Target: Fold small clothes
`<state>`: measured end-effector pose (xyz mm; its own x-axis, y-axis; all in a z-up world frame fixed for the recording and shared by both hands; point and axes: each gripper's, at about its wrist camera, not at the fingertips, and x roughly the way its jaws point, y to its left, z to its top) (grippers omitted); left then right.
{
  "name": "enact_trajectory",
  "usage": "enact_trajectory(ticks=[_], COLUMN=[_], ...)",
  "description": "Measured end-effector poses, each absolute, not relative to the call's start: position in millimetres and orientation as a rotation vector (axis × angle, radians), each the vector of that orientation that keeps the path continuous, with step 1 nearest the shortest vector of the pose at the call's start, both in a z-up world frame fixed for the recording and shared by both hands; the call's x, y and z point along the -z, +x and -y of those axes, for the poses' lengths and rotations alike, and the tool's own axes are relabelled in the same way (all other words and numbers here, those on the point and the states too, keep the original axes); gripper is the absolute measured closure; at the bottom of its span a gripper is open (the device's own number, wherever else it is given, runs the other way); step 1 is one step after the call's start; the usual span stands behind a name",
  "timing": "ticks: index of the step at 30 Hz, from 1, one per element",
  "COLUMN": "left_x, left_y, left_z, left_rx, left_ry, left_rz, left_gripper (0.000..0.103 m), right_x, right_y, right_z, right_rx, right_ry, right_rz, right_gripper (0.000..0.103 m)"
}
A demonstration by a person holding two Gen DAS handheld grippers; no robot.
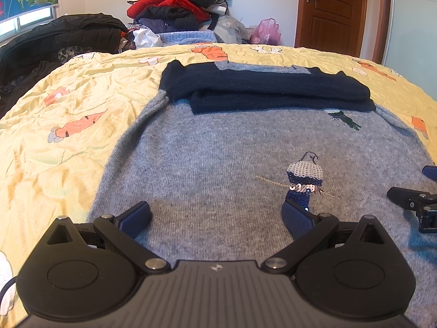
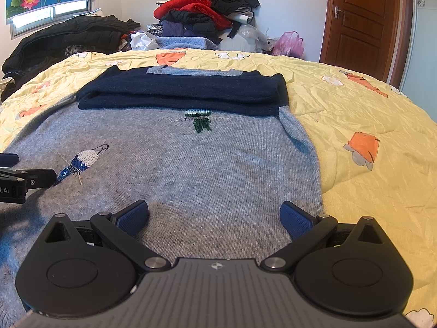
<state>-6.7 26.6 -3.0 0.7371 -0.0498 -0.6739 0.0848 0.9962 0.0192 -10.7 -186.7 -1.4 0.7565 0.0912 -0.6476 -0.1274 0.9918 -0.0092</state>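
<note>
Yellow carrot-print quilted bedspread (image 2: 355, 104) fills both views, and on it lies the grey knit sweater (image 1: 207, 158) with its navy sleeves (image 1: 262, 90) already folded across the chest in the upper middle of the frame. My left fingers (image 1: 217, 218) and right fingers (image 2: 214, 218) are spread wide and hold nothing, low over the hem at the bottom of each frame. I judge the next fold is hem up to shoulders. To do it well I should pinch both hem corners evenly, catching both layers, lift together, and avoid snagging the sequinned bird motif (image 1: 304, 176).
</note>
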Motion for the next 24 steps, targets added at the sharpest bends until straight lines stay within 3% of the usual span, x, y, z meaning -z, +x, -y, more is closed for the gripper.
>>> enact_trajectory(ticks=[9, 24], left_x=[-1.3, -7.6], left_y=[-35.6, -113.1], left_z=[-24.5, -44.8], left_rx=[0.087, 0.116], left_ry=[0.081, 0.095], left_rz=[-0.744, -0.755], left_gripper=[0.0, 0.0], right_x=[0.3, -10.5], right_y=[-19.6, -113.6], right_z=[186.9, 200.4], right_rx=[-0.118, -0.282], right_ry=[-0.056, -0.133], right_rz=[-0.709, -0.732], right_gripper=[0.0, 0.001])
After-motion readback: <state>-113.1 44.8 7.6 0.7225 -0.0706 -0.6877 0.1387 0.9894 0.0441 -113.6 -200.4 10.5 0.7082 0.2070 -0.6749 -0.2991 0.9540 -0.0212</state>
